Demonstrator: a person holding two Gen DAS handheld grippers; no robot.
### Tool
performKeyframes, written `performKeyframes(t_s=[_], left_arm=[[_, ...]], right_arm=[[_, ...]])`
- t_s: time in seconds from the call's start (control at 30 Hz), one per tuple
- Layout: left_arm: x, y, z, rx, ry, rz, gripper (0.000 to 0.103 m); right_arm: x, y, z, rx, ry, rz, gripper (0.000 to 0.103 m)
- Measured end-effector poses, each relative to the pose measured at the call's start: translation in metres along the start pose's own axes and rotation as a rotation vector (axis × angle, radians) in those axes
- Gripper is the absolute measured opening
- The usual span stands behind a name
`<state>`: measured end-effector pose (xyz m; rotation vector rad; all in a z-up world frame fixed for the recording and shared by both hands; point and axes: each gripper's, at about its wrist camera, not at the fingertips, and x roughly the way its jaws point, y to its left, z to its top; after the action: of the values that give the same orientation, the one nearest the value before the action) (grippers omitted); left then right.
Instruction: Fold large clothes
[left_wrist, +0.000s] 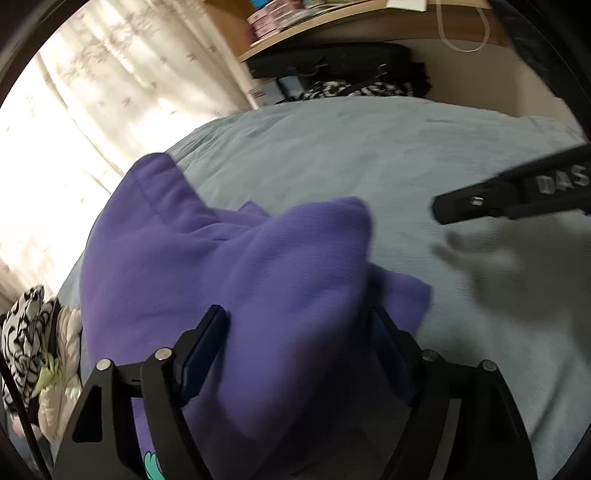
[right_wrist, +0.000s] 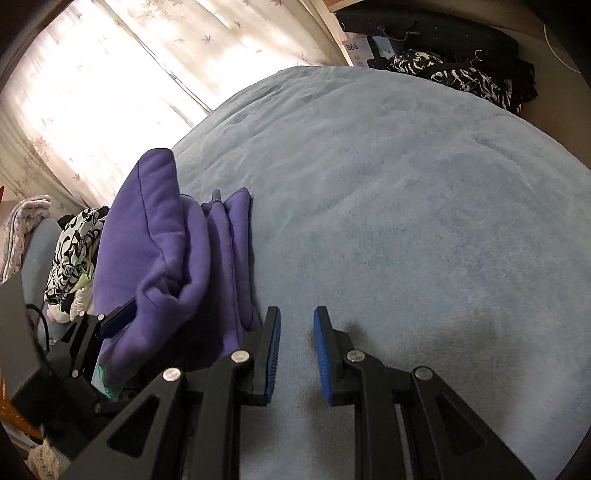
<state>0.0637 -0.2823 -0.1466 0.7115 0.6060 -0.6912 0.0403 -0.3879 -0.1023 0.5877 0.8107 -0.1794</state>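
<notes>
The purple garment lies folded in a thick bundle on the left part of the bed, which has a light blue fleecy cover. A small green print shows at its near edge. The left tool stands released, its pads wide apart on both sides of the near fold of the garment and not pressing it. The right tool is just right of the bundle, over the bare cover; its blue pads have a narrow gap with nothing between them. Left of the garment, a black-and-white patterned cloth lies at the bed's edge. Pale curtains hang at the far left.
</notes>
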Motion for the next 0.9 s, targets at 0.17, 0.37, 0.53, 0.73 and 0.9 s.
performKeyframes(t_s=[0.17,0.37,0.53,0.73,0.9], left_arm=[[-0.019,0.009,-0.002,-0.015,-0.013,-0.089,0.080],[-0.052,0.043,-0.002,-0.136,-0.039,-0.124,0.080],[-0.071,0.096,-0.004,-0.295,-0.057,-0.107,0.080],[-0.057,0.165,-0.022,-0.508,0.004,-0.078,0.080],[-0.022,0.221,-0.039,-0.685,0.089,-0.160,0.079]], right_arm=[[-0.007,0.006,0.004,-0.021,-0.006,0.009,0.018],[-0.015,0.027,0.015,-0.088,0.007,0.055,0.025],[-0.018,0.054,0.034,-0.155,0.038,0.128,0.026],[-0.004,0.080,0.057,-0.185,0.128,0.240,0.049],[0.038,0.090,0.071,-0.182,0.249,0.266,0.050]])
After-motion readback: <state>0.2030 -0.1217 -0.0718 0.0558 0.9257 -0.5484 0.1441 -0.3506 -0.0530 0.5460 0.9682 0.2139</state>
